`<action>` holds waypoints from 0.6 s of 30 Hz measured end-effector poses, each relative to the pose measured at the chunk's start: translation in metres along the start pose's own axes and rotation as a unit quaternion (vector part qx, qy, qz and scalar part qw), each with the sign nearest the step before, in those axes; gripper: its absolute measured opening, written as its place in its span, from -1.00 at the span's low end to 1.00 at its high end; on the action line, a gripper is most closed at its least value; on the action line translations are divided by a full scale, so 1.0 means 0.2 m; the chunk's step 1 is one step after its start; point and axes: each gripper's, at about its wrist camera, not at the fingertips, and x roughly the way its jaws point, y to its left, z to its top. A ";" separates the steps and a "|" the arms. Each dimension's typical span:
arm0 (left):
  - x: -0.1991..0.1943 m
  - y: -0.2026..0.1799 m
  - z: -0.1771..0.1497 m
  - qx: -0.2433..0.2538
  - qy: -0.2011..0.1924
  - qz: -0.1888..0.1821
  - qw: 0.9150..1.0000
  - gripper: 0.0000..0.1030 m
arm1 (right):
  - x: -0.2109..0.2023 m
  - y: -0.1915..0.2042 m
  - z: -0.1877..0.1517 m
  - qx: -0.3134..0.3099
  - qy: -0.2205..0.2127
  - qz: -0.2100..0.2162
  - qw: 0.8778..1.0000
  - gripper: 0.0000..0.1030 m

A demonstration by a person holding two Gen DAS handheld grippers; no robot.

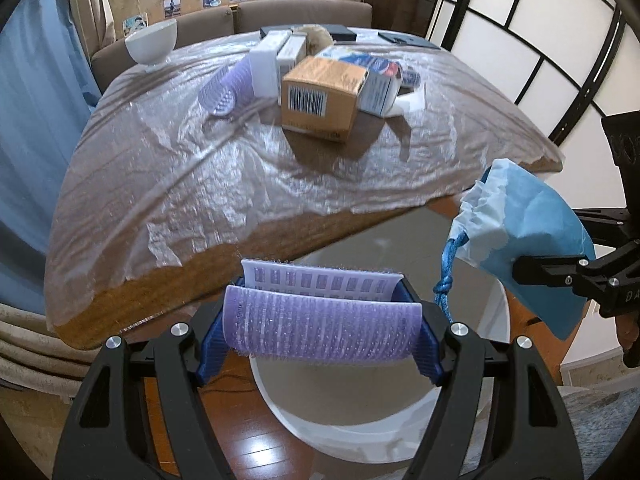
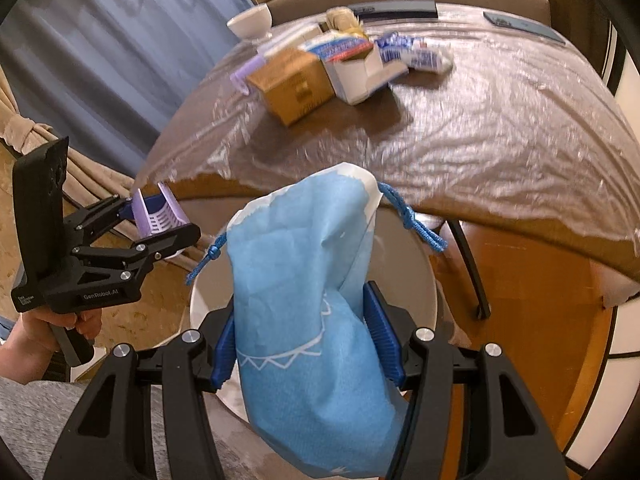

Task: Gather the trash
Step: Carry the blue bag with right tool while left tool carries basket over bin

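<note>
Both grippers hang just off the tabletop's near edge, above the round white bin (image 1: 344, 432) on the floor. The left gripper (image 1: 320, 320) pinches a purple hair roller (image 1: 320, 332), long axis crosswise between its pads. The right gripper (image 2: 308, 344) pinches a blue drawstring bag (image 2: 304, 304). The bin's opening lies directly below both, so neither is clearly nearer. A cardboard box (image 1: 320, 100) remains mid-tabletop.

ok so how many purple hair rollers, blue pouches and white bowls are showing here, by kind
purple bristled hair rollers: 2, one in the left gripper at, one on the table at
blue drawstring fabric pouch: 1, in the right gripper
white ceramic bowl: 1
total: 4
</note>
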 end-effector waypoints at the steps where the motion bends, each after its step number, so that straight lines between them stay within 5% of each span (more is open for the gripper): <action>1: 0.01 0.00 -0.01 0.001 0.001 0.001 1.000 0.44 | 0.02 0.00 -0.01 0.000 0.006 -0.001 1.000 0.09; 18: 0.14 -0.01 -0.10 0.009 0.028 0.002 1.000 0.44 | 0.27 0.01 -0.09 -0.017 0.082 -0.023 0.996 0.09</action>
